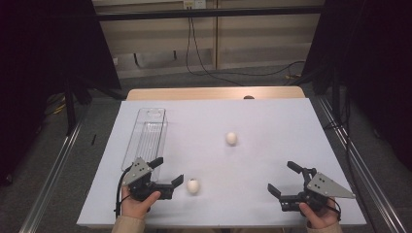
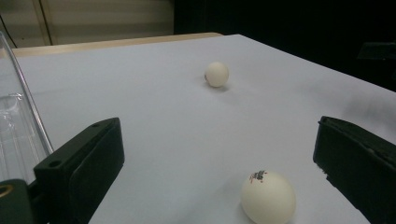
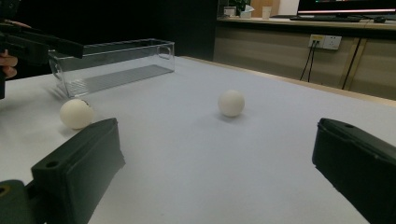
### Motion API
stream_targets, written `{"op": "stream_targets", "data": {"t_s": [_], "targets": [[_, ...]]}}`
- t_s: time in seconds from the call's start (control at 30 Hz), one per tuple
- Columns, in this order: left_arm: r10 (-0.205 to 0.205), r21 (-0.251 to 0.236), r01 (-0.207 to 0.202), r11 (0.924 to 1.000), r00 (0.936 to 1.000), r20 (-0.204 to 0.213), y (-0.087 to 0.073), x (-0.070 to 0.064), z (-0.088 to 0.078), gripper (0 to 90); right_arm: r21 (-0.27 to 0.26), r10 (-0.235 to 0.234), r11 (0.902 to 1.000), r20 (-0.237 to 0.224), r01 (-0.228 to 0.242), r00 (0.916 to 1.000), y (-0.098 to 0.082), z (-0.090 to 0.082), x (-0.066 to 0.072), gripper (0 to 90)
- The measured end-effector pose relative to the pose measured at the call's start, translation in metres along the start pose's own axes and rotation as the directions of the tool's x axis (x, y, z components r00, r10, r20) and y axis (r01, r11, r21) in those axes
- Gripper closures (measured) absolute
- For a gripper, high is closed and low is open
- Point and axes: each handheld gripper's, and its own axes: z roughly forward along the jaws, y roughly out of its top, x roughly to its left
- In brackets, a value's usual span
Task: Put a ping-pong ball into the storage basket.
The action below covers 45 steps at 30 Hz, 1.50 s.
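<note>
Grey carpet floor (image 1: 233,80), beige wall panels (image 1: 160,34), black curtains (image 1: 43,48).

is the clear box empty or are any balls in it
Empty: the clear box holds nothing; both balls lie outside it on the table.

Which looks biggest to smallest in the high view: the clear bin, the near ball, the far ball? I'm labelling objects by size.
1. clear bin, by far the largest.
2. near ball and far ball: they look about alike, so I won't rank them; the near one lies just off the open left hand-held gripper.

Matt white balls (image 1: 193,186), clear plastic box (image 1: 145,136)
</note>
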Motion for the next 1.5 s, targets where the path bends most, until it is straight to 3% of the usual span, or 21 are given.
{"op": "stream_targets", "data": {"t_s": [1.5], "targets": [[-0.001, 0.053, -0.001, 0.9986, 0.9995, 0.033, -0.001, -0.008, 0.013, 1.9, 0.002, -0.001, 1.0000, -0.002, 0.001, 1.0000, 0.000, 0.000, 0.000, 0.9]]}}
